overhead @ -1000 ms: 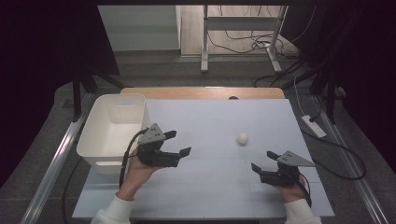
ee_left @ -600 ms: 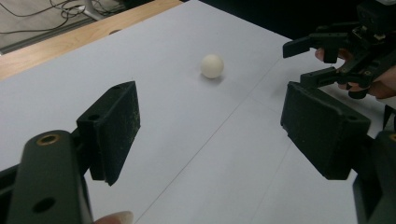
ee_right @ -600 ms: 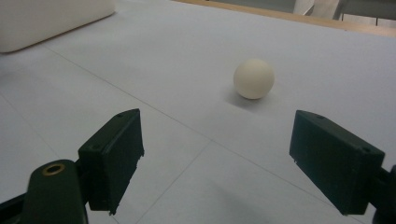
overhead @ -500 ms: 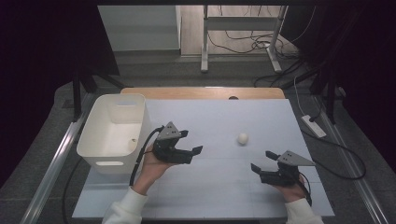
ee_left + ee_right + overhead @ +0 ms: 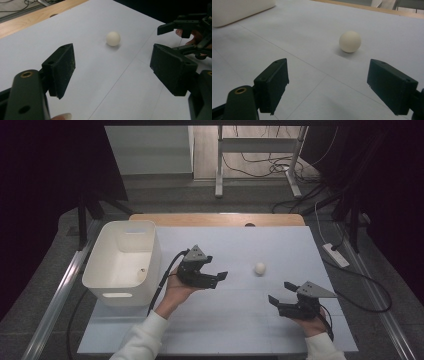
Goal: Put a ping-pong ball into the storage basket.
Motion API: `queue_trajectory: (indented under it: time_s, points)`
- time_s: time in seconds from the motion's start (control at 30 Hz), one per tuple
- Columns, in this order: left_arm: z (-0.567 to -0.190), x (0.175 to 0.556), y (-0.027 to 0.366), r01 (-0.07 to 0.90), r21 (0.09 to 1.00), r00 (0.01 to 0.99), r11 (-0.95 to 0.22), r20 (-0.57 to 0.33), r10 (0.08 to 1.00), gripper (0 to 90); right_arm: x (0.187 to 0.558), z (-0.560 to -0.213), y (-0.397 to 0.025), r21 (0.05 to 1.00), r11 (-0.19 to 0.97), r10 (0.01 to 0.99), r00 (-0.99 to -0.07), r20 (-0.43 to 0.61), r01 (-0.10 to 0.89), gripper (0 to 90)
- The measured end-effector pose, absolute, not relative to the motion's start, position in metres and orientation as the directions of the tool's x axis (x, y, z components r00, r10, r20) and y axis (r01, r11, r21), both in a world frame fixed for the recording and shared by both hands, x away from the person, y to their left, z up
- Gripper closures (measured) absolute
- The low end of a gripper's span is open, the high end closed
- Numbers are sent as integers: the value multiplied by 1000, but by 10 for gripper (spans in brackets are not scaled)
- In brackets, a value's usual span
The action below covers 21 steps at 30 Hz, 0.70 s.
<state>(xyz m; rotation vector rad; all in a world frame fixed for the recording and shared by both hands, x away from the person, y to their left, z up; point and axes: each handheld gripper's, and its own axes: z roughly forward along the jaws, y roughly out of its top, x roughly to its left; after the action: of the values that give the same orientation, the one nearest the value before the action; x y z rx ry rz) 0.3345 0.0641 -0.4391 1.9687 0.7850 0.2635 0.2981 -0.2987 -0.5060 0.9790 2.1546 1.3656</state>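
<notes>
Overhead, small cream-white round ball (image 5: pixel 259 268) rests on the pale blue table (image 5: pixel 235 320), between left gripper (image 5: pixel 216 278) and right gripper (image 5: pixel 278 303), nearer the left. Left gripper view: jaws released, spread wide, ball (image 5: pixel 113 38) ahead, centred, apart. Right gripper view: jaws likewise spread, empty; ball (image 5: pixel 350 41) ahead, slightly right.

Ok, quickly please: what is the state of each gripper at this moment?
Left gripper: open, holding nothing, pointed at the white ball.
Right gripper: open, holding nothing, low over the table.
</notes>
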Motion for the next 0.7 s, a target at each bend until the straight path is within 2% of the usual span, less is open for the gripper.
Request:
queue_trajectory:
  time_s: [0.7]
  points:
    - [-448, 355, 40, 416, 830, 779, -371, -114, 617, 212, 298, -506, -298, 897, 278, 736, -676, 32, 345, 176]
